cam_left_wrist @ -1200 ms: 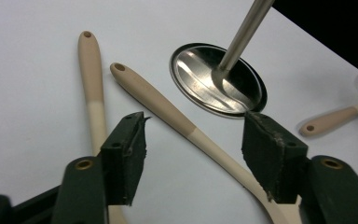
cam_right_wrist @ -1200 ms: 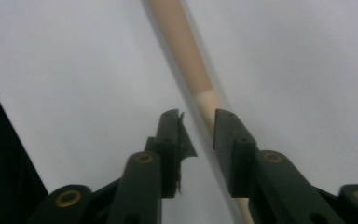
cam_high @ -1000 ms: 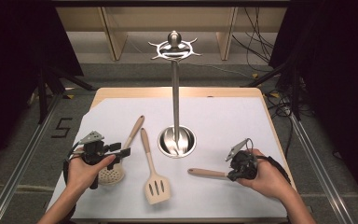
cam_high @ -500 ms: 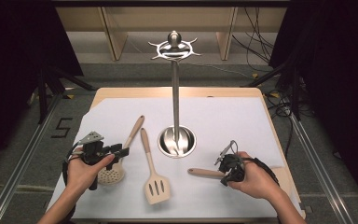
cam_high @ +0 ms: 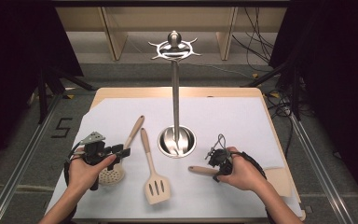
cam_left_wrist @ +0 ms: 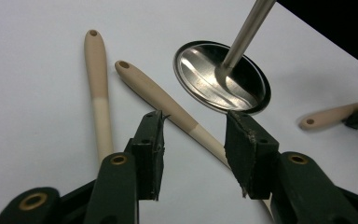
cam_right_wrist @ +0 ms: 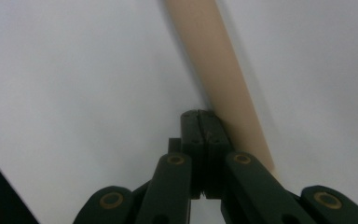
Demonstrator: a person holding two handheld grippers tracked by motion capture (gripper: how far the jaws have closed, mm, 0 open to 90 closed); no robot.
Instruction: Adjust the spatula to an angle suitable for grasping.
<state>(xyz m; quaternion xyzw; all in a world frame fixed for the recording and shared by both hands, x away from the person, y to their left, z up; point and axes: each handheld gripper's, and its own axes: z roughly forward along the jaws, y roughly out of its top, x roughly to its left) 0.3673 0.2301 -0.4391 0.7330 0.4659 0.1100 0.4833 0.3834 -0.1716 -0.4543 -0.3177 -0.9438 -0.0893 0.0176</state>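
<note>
Glossy metal stand (cam_high: 176, 93), matt wooden handles (cam_left_wrist: 158, 95), white paper sheet (cam_high: 223, 116).

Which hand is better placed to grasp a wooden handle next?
Probably left: the left claw, jaws just closing, is open astride the spatula handle. The right claw is shut beside another wooden handle.

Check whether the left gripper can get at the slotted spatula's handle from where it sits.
Probably yes: the left gripper has its jaws apart with the slotted spatula's handle running between them on the white sheet, and nothing lies across it.
</note>
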